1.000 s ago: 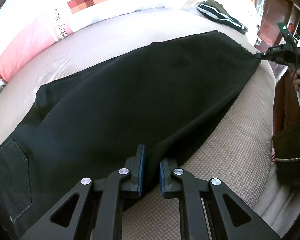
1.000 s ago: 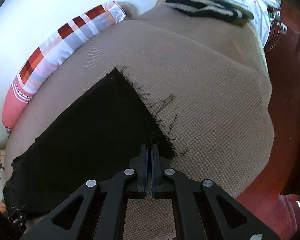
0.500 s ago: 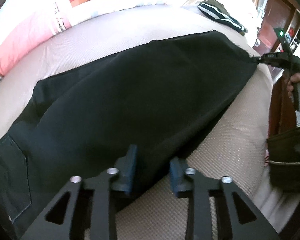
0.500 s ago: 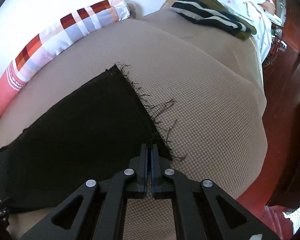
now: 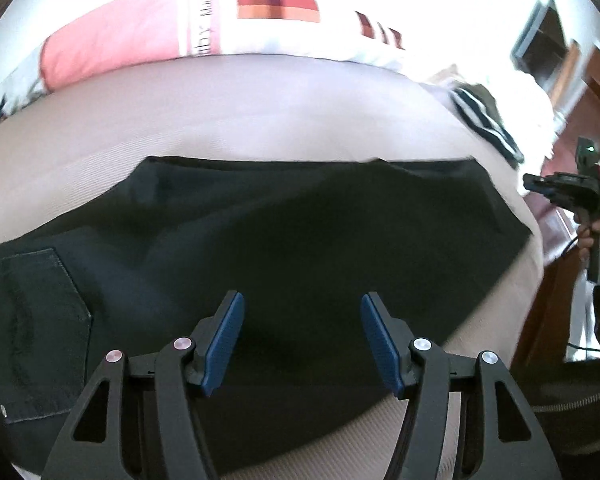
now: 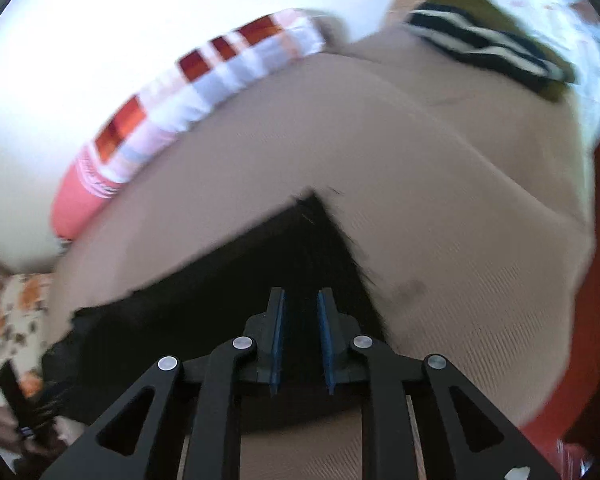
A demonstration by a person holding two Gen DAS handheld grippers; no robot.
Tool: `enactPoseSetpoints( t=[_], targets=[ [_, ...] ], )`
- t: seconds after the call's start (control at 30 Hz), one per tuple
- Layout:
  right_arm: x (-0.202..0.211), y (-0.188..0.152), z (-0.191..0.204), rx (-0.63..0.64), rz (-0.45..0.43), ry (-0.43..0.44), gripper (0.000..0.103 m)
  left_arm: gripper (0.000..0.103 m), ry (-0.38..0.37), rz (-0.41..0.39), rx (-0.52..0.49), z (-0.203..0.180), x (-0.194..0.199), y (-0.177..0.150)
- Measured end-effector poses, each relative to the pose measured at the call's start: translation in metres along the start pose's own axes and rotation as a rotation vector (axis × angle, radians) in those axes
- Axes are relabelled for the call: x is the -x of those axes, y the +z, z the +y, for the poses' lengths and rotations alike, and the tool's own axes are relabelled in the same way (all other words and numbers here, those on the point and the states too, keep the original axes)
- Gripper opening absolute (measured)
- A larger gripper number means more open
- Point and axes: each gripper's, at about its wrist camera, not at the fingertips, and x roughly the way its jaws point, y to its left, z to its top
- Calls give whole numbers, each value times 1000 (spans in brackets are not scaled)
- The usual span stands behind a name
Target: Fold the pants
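Observation:
Black pants (image 5: 300, 240) lie flat across the beige bed, back pocket (image 5: 40, 332) at the left, frayed leg hem at the right (image 6: 340, 240). My left gripper (image 5: 302, 304) is wide open above the near edge of the pants and holds nothing. My right gripper (image 6: 301, 300) is slightly open over the hem end of the pants (image 6: 220, 300), the cloth free between its pads. It also shows in the left wrist view (image 5: 568, 192), held by a hand off the bed's right edge.
A pink, white and red pillow (image 5: 220, 28) lies along the far side of the bed (image 5: 260, 112). A striped dark garment (image 6: 492, 48) lies at the far right corner. Red-brown floor (image 6: 596, 320) and wooden furniture (image 5: 592, 96) are to the right.
Both grippers let go of the pants. The left one opened wide and lifted back; the right one opened a little and pulled off the hem. The pants now lie flat.

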Motion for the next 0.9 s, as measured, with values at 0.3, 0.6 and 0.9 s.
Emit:
enactPoseSetpoints(
  t=[0.3, 0.6, 0.9],
  targets=[
    [-84, 71, -13, 39, 203, 84, 17, 62, 36, 27, 77, 8, -13, 0],
    [-120, 82, -26, 79, 313, 165, 15, 62, 55, 48, 104, 6, -23, 8],
    [-123, 89, -35, 127, 326, 207, 14, 62, 71, 58, 94, -4, -28, 13]
  ],
)
